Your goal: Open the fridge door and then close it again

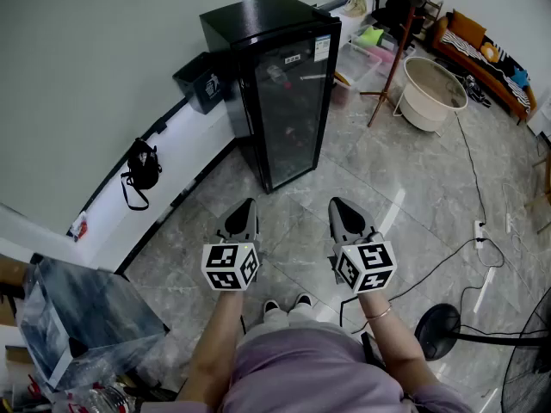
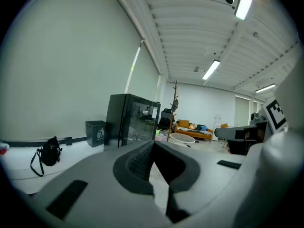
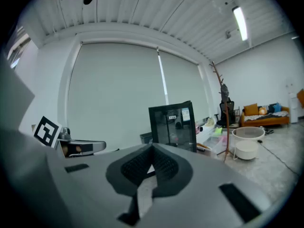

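A small black fridge [image 1: 277, 84] with a glass door stands against the wall ahead, its door closed; it also shows as the fridge [image 2: 131, 120] in the left gripper view and the fridge [image 3: 174, 126] in the right gripper view. My left gripper [image 1: 248, 203] and right gripper [image 1: 337, 203] are held side by side over the floor, well short of the fridge. Both are shut with nothing between the jaws, tips meeting at the left gripper [image 2: 153, 142] and the right gripper [image 3: 152, 146].
A black bin [image 1: 203, 82] stands left of the fridge and a black bag [image 1: 142, 169] lies by the wall. A coat stand [image 1: 394, 58], white tub [image 1: 433, 93], storage boxes [image 1: 370, 50] and sofa [image 1: 482, 54] lie right. Cables [image 1: 479, 231] and a fan base [image 1: 441, 331] sit on the floor.
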`<state>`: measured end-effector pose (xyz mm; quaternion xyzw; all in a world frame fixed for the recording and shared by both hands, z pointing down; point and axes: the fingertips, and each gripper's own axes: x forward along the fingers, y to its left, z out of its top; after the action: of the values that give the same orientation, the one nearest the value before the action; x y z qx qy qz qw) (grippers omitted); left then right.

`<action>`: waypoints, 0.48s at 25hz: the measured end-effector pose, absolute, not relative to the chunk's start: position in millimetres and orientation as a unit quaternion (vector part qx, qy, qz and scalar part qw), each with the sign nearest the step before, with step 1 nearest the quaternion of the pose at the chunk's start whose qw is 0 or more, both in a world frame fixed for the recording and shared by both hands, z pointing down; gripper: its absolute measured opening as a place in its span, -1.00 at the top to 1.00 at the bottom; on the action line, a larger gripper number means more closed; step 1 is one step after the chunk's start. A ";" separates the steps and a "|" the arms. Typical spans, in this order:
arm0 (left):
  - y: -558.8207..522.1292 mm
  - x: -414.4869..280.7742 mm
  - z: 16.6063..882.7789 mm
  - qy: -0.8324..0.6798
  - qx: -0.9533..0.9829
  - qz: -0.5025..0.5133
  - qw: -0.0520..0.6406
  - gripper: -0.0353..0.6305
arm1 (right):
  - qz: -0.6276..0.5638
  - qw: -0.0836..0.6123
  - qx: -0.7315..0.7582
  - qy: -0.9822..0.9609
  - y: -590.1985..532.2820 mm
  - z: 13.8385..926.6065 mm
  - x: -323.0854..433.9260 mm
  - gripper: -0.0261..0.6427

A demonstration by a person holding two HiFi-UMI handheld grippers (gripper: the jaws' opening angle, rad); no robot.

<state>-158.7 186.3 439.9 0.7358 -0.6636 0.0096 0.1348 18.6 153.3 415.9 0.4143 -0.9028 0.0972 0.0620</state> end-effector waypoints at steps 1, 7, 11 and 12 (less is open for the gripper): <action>185.6 -156.7 439.1 -0.663 0.736 0.007 0.133 0.89 | 0.095 0.061 0.415 -0.903 151.9 415.2 20.3 0.92; 189.3 -143.4 437.7 -0.660 0.739 -0.012 0.135 0.88 | 0.090 0.067 0.418 -0.901 151.6 418.8 34.5 0.92; 186.8 -141.3 433.7 -0.663 0.736 -0.014 0.134 0.88 | 0.092 0.060 0.418 -0.902 145.4 417.0 43.2 0.92; 185.9 -141.0 432.8 -0.664 0.735 -0.015 0.134 0.88 | 0.093 0.059 0.417 -0.902 143.3 416.7 44.8 0.92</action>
<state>-141.0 185.9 432.8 0.7352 -0.6644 -0.0146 0.1336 44.8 143.3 416.7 0.4165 -0.9025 0.0927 0.0591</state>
